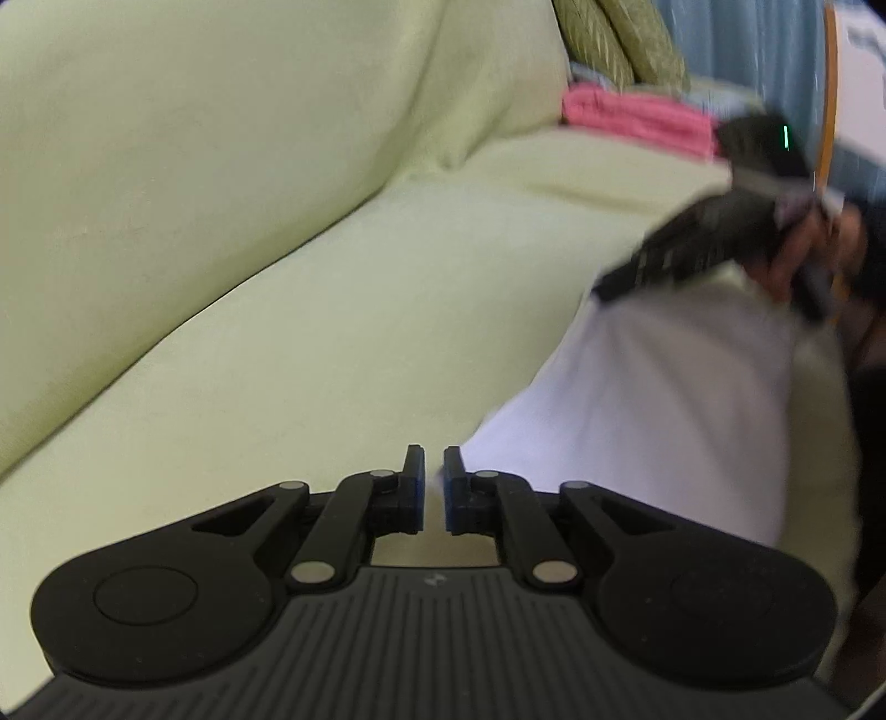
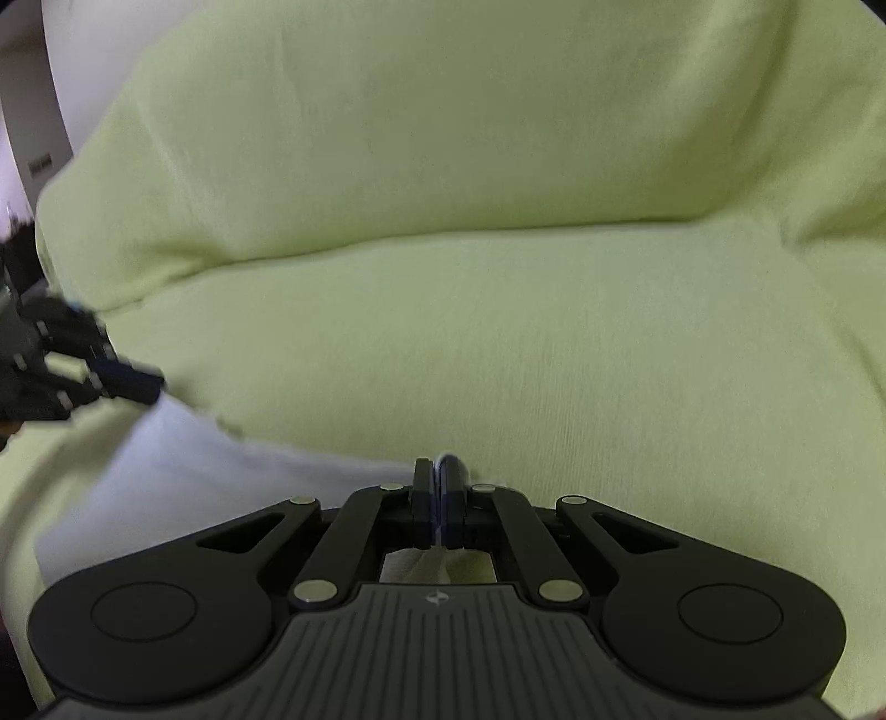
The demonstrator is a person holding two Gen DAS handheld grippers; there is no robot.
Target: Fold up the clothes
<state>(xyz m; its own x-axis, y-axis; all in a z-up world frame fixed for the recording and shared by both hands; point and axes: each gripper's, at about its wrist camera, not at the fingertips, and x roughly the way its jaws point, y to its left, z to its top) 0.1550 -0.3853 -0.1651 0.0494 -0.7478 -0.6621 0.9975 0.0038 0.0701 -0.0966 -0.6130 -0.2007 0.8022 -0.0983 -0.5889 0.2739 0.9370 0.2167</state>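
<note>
Nearest the lens, the left gripper (image 1: 434, 471) is shown with its jaws parted by a narrow gap, a white garment (image 1: 653, 415) edge just beside the right pad. Cloth is pinched between the closed jaws of the right gripper (image 2: 439, 487). The garment is spread over a pale green sofa (image 1: 332, 332). Pink folded clothes (image 1: 637, 119) and green cushions (image 1: 620, 44) are seen behind.

Home living room, green-covered sofa (image 1: 277, 288), patterned cushions (image 1: 620, 44), folded pink laundry (image 1: 637, 119)
</note>
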